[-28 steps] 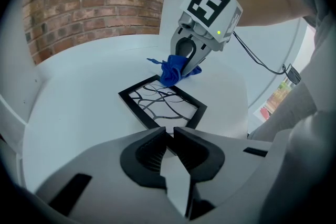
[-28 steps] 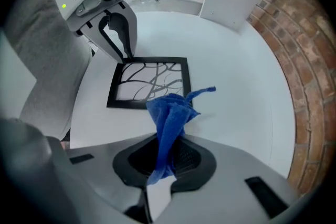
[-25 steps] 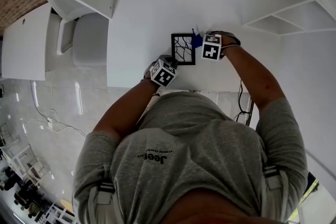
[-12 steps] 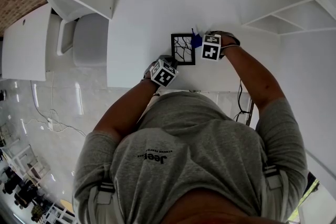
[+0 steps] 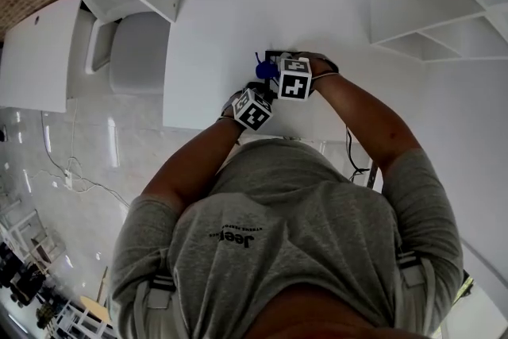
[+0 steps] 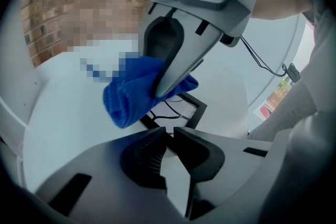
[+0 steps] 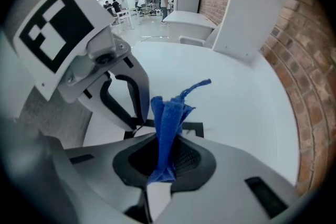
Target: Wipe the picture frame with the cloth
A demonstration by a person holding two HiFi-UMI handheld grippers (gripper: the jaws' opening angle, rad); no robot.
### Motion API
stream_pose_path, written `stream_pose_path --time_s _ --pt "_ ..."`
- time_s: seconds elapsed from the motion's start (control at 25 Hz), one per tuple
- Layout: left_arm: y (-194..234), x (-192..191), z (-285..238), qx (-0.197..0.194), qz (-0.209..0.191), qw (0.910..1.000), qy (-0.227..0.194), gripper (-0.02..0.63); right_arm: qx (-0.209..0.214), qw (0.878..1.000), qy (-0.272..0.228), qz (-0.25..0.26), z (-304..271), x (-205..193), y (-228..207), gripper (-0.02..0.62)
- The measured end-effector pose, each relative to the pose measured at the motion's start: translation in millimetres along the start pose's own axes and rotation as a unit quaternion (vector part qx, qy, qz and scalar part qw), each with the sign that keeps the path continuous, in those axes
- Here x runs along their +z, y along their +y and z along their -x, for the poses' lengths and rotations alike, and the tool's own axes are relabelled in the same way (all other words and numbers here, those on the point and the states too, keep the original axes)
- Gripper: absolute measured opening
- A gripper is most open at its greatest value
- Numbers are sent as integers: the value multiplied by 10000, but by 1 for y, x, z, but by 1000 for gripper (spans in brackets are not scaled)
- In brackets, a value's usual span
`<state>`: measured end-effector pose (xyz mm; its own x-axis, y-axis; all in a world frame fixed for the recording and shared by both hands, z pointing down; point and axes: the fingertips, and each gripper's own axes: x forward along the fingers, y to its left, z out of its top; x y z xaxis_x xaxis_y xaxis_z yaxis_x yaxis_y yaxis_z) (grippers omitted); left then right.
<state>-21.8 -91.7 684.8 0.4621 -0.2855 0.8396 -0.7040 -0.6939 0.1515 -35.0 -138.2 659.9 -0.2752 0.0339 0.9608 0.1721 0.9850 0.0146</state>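
**While One Claw Pinched the Frame, the Other Gripped the Cloth**

As the person in the grey T-shirt (image 5: 278, 242) leaned over the white worktop (image 5: 230, 20), both tools met at one spot near its front edge. The left claw (image 6: 169, 136) had its jaws drawn almost together on the near corner of the black square picture frame (image 6: 201, 107), which lay flat on the worktop. The right claw (image 7: 165, 147) was clamped on a bunched blue cloth (image 7: 169, 113), with one end sticking out behind the jaws. The rest stood out past the tips and lay against the frame's glass, covering part of the thin black line drawing. The two claws stood just beside each other over the frame.
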Motion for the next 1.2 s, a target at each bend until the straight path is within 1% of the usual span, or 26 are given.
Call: stream_pose_path --time_s 0.12,0.24,0.6,0.68,0.8,0.88,1.0,1.2 --pt "0 0 1 -17 -12 10000 -12 60 13 9999 9 132 -12 22 2 52" --pt "-1 3 2 -46 10 10000 -54 60 -3 9998 60 211 -21 32 1 52" --pt "3 -1 0 -11 3 9999 -101 60 43 9993 296 214 -28 21 2 52" --pt "2 -2 1 -38 11 10000 -80 60 27 9989 400 241 -26 11 2 52" --pt "1 -3 2 -57 21 10000 -53 60 7 9977 631 233 -22 -16 4 52" --pt "1 -3 1 -39 3 10000 -30 60 6 9973 731 119 -19 -37 6 52" --pt "1 -3 0 -25 -11 10000 10 60 -3 9976 666 -207 -10 -59 7 52" --pt "1 -3 0 12 -16 10000 66 59 -88 9950 959 -262 -1 -99 9 54"
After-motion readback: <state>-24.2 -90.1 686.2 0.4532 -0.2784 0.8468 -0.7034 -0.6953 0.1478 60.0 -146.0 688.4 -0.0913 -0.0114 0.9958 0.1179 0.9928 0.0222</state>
